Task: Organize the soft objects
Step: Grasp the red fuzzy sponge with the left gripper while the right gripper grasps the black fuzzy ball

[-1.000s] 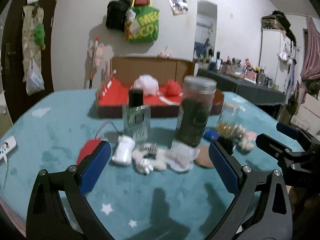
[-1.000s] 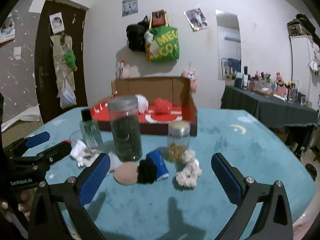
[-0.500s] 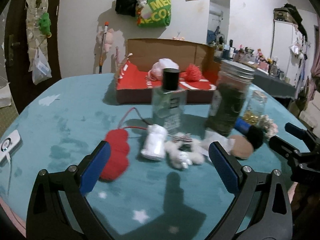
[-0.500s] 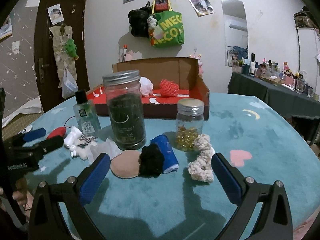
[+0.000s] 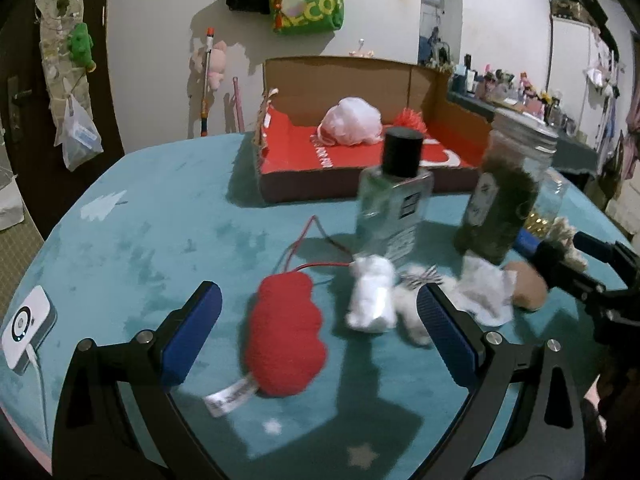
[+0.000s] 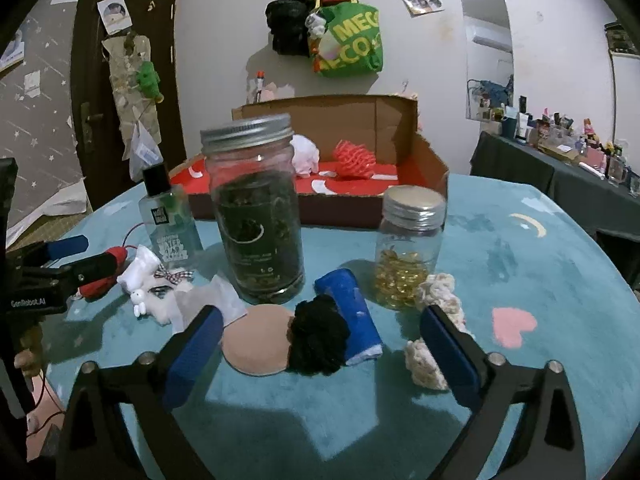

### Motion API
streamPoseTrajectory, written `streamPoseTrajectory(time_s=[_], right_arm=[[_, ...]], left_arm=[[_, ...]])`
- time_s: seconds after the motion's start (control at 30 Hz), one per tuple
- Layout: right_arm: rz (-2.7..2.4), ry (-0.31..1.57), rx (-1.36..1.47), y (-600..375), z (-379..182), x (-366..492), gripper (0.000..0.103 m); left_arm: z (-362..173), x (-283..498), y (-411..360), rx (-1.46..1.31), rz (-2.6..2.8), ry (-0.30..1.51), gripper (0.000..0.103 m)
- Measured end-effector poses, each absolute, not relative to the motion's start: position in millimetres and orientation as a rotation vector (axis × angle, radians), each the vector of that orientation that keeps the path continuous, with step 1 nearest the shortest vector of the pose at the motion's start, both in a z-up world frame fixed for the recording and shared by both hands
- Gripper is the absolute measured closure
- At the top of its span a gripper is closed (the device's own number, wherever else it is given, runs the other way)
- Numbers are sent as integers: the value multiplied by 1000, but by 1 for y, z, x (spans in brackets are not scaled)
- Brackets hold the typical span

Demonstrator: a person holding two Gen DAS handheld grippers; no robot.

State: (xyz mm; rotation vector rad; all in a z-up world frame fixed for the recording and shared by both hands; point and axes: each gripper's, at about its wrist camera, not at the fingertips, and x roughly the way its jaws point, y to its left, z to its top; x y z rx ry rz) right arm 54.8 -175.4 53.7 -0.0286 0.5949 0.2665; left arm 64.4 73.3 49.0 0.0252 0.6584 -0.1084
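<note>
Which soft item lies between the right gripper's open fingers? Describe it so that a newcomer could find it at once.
Start at the tall dark jar mid-table on the teal cloth. Just in front of it, between the right gripper fingers, lies a black scrunchie. It touches a tan round pad and a blue roll, and it alone is black and ruffled.

**Colours on my table**

My table cover (image 6: 540,272) is teal, printed with a pink heart, a yellow moon and pale stars. My gripper pads (image 5: 192,334) are blue on black frames. Before me lie a red plush (image 5: 286,338), a white plush (image 5: 372,294), a checked ribbon bow (image 6: 173,275), a tan round pad (image 6: 256,340), a black scrunchie (image 6: 318,334), a blue roll (image 6: 350,312) and a cream scrunchie (image 6: 434,320). The cardboard box (image 6: 396,128) is brown with a red, white-marked floor.
</note>
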Motion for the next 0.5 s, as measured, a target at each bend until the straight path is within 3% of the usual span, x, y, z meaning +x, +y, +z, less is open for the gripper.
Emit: streamPoseTrajectory(time_s=[0.17, 0.27, 0.37, 0.43, 0.5], right_arm=[[285, 657, -42, -170, 48, 65, 24], [287, 688, -33, -171, 46, 70, 34], [282, 710, -19, -174, 43, 74, 48], [275, 709, -25, -175, 43, 73, 67], [272, 698, -36, -176, 44, 71, 73]], left_arm=[[42, 71, 84, 32, -88, 694, 6], [36, 78, 89, 31, -81, 733, 26], [25, 88, 95, -5, -110, 810, 62], [21, 89, 96, -6, -112, 824, 64], [21, 86, 93, 15, -112, 814, 66]])
